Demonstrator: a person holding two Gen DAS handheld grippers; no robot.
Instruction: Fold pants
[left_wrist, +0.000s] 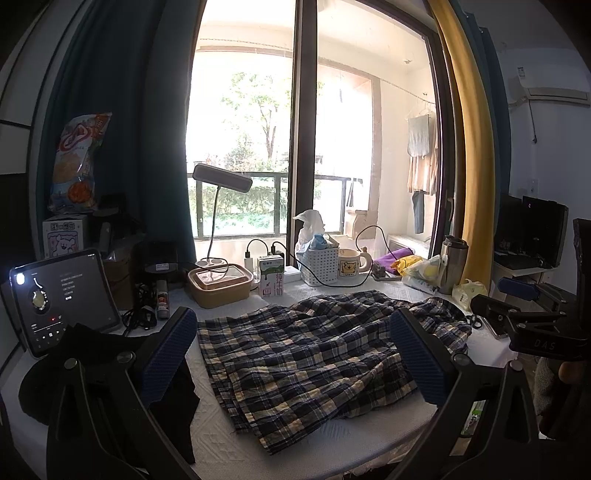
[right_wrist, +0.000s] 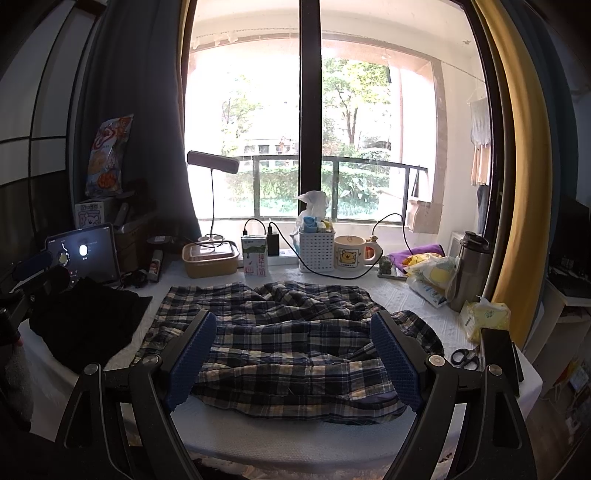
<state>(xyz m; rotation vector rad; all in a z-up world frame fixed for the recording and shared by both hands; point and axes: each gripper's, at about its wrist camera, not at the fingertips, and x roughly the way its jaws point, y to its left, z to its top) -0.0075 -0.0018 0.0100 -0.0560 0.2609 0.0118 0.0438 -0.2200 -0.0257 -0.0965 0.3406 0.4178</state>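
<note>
The plaid pants (left_wrist: 314, 354) are spread, rumpled and unfolded, across the middle of the white table (left_wrist: 229, 443), with a black garment (right_wrist: 88, 325) lying just beside them on the left. Both grippers are held above the near edge, nothing being gripped: the left gripper (left_wrist: 295, 354) is seen with its jaws wide apart, and the right gripper (right_wrist: 291, 365) is likewise spread wide over the bunched waist end nearest it. No fold is judged to have been made yet.

The step in hand is taken to be the first grasp. It would be done best if the cloth were flattened first, since ridges are visible across the middle. One edge should be pinched by each gripper at matching points, so that the legs can be laid one over the other without twist. Only the top layer at the hem or waistband should be caught, not a thick bundle. The scissors (right_wrist: 465, 358) and phone (right_wrist: 498, 354) at the right edge should be kept clear of the dragged fabric, and the black garment should not be caught up with it
</note>
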